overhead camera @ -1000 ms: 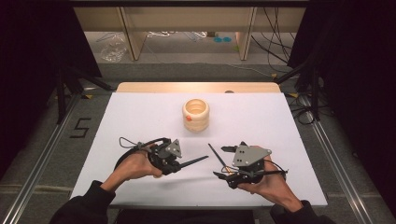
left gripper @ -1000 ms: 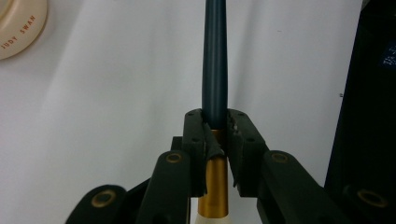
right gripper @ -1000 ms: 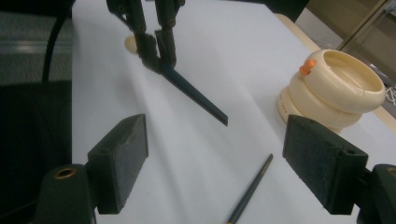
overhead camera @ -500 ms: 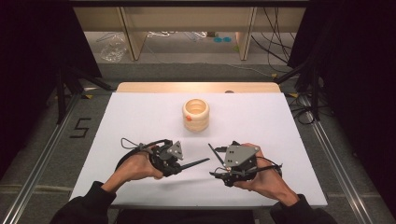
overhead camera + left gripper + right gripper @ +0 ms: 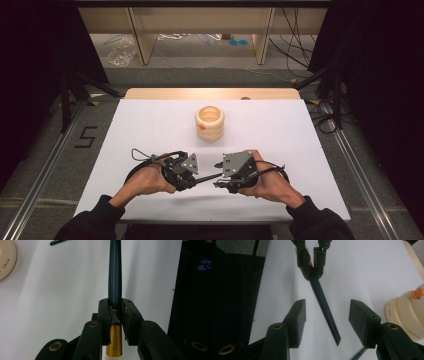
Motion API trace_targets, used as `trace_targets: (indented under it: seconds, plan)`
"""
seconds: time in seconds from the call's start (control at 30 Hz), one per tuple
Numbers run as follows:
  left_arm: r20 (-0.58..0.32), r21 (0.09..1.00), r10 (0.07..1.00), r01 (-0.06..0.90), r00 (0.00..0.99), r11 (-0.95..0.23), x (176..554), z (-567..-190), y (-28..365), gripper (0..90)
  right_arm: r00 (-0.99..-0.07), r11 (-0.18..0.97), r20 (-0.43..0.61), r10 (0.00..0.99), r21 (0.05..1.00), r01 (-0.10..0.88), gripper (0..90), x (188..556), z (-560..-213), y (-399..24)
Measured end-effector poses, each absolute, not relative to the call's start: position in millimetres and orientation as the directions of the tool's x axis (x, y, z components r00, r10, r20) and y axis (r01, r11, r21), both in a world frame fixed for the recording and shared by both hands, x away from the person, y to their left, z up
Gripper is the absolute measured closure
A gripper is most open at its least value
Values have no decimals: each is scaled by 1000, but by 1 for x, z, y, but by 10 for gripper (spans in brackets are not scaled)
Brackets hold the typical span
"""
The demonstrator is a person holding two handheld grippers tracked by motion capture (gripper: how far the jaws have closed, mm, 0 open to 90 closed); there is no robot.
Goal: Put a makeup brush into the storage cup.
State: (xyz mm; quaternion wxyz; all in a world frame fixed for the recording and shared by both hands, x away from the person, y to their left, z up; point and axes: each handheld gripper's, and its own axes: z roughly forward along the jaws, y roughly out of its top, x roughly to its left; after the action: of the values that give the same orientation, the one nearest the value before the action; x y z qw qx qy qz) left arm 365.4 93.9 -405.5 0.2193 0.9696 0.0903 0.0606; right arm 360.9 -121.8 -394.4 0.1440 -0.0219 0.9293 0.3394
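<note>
A stacked container is set on the counter toward its far middle. Nearer the front edge, the left tongs and right tongs are held facing each other, a pen clamped in the left tongs and pointed between the spread jaws of the right.

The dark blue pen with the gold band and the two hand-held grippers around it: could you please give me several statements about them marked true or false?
1. The left hand-held gripper is shut on the dark blue pen with the gold band. True.
2. The right hand-held gripper is clamped on the pen. False: its jaws stand open, with the pen's free end between them, untouched.
3. The cream ribbed round container stands on the white table, beyond both grippers. True.
4. The pen rests inside the container. False: the left gripper holds it, apart from the container.
</note>
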Motion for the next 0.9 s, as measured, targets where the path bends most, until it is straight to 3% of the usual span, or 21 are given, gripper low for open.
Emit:
trace_targets:
  seconds: [0.47,0.53,0.9]
  plan:
    - [88,444,182,125,979,-887,361,-402,90,783,-955,813,-295,-40,546,-202,657,363,-408,-102]
    - [86,444,182,126,980,-887,361,-402,90,782,-954,808,-287,-90,538,-238,680,365,-409,-100]
    - [72,440,179,130,981,-889,360,-403,88,782,-933,826,-344,-109,491,-277,764,363,-411,-96]
